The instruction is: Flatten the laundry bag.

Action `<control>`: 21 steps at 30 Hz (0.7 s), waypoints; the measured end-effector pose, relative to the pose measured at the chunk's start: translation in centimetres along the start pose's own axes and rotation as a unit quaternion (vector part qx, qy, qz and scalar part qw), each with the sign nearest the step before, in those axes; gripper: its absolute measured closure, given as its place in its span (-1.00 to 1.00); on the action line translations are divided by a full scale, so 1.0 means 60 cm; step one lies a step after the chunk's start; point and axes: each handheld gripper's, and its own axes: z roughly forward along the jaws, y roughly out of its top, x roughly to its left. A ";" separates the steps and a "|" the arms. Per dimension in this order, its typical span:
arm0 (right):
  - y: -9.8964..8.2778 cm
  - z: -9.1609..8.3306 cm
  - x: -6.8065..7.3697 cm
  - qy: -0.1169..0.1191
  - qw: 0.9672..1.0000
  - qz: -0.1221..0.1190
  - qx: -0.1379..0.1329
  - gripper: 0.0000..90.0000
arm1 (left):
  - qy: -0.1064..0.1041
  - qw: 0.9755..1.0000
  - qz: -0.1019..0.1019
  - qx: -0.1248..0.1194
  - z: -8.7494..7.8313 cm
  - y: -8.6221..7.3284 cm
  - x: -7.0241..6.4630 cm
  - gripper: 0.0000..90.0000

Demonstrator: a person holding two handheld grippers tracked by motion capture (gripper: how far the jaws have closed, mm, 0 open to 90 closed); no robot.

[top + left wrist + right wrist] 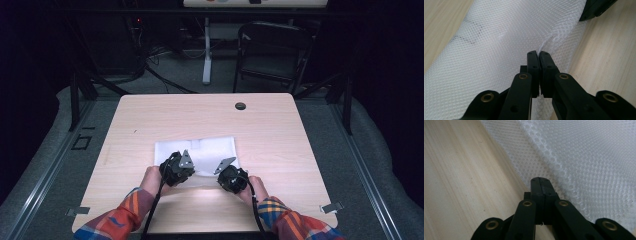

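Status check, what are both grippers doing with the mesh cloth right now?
Left hand-held gripper shut on mesh cloth, pinching its edge. Right hand-held gripper shut at the cloth's near edge. Table around it bare.

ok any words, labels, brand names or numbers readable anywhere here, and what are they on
None can be read.
White mesh cloth: plain weave, no tag or print shows.
Wooden table: bare wood grain, no markings.
Left gripper and right gripper: plain black jaws, no lettering.
Pale board at the far edge of the high view: a few coloured shapes, too small and cut off to read.
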 end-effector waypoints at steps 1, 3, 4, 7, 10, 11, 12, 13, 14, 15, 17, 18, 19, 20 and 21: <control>0.000 0.000 0.000 0.000 1.000 0.000 -0.001 1.00 | 0.002 1.000 -0.004 -0.002 -0.001 0.000 0.001 0.95; -0.001 0.000 -0.001 0.000 1.000 0.000 -0.001 1.00 | 0.002 1.000 -0.009 -0.004 -0.005 0.002 0.005 0.95; -0.001 0.001 -0.001 0.002 1.000 0.003 -0.004 1.00 | 0.005 1.000 -0.014 -0.005 -0.007 0.003 0.006 0.95; -0.001 0.001 -0.001 0.001 1.000 0.004 -0.004 1.00 | 0.008 1.000 -0.022 -0.006 -0.012 0.008 0.011 0.95; -0.001 0.000 0.000 0.001 1.000 0.004 -0.003 1.00 | 0.007 0.999 -0.036 -0.002 -0.016 0.015 0.018 0.95; -0.001 0.000 0.000 0.001 1.000 0.005 -0.003 1.00 | 0.008 0.999 -0.039 -0.002 -0.018 0.017 0.021 0.95; -0.001 0.000 0.000 0.001 1.000 0.004 -0.003 1.00 | 0.008 0.999 -0.042 -0.002 -0.019 0.018 0.023 0.95; -0.001 0.000 0.000 0.000 1.000 0.002 0.000 1.00 | 0.009 0.999 -0.043 -0.003 -0.019 0.020 0.025 0.95; 0.000 0.000 0.000 0.000 1.000 0.003 0.001 1.00 | 0.011 0.999 -0.045 -0.007 -0.019 0.021 0.025 0.95; 0.000 -0.001 0.000 0.000 1.000 0.003 0.002 1.00 | 0.013 0.999 -0.047 -0.007 -0.020 0.022 0.026 0.95; 0.000 -0.001 0.002 0.002 1.000 0.003 0.005 1.00 | 0.010 0.999 -0.047 -0.008 -0.022 0.026 0.028 0.95; 0.000 -0.002 0.003 0.003 1.000 0.002 0.006 1.00 | 0.010 0.999 -0.047 -0.009 -0.022 0.027 0.028 0.95; 0.000 -0.003 0.004 0.003 1.000 0.001 0.009 1.00 | 0.010 0.999 -0.047 -0.009 -0.024 0.029 0.027 0.95; 0.000 -0.004 0.004 0.006 1.000 -0.001 0.013 1.00 | 0.005 0.999 -0.046 -0.013 -0.025 0.031 0.026 0.95; 0.000 -0.004 0.005 0.007 1.000 -0.002 0.014 1.00 | 0.003 0.999 -0.043 -0.011 -0.026 0.032 0.025 0.95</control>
